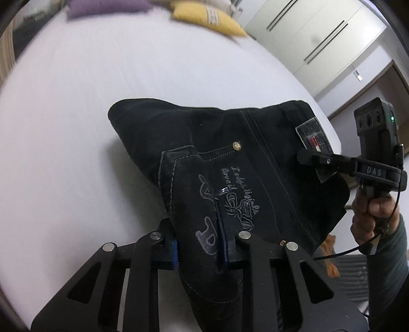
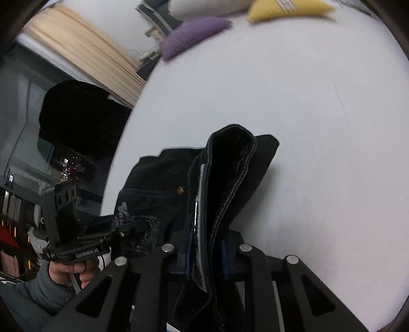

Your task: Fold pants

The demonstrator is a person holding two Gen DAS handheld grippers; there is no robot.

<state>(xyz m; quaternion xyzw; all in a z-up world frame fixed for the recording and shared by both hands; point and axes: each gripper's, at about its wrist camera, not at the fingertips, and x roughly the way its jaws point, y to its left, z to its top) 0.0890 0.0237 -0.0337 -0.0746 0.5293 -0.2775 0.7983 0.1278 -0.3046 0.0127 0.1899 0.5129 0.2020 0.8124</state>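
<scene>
Dark jeans (image 1: 255, 143) with an embroidered back pocket and a brass rivet are bunched at the near edge of the white bed (image 1: 76, 127). In the left wrist view my left gripper (image 1: 200, 245) is shut on the pocket area, with cloth pinched between its blue pads. My right gripper (image 1: 314, 158) clamps the waistband by the leather label at the right. In the right wrist view the right gripper (image 2: 207, 255) is shut on a thick folded edge of the jeans (image 2: 158, 173). The left gripper (image 2: 122, 227) holds the cloth at the lower left.
A purple pillow (image 2: 194, 33) and a yellow pillow (image 2: 286, 9) lie at the bed's far end. White wardrobe doors (image 1: 319, 33) stand behind the bed. A hand (image 1: 370, 212) holds the right gripper's handle. A beige curtain (image 2: 84, 46) hangs at the left.
</scene>
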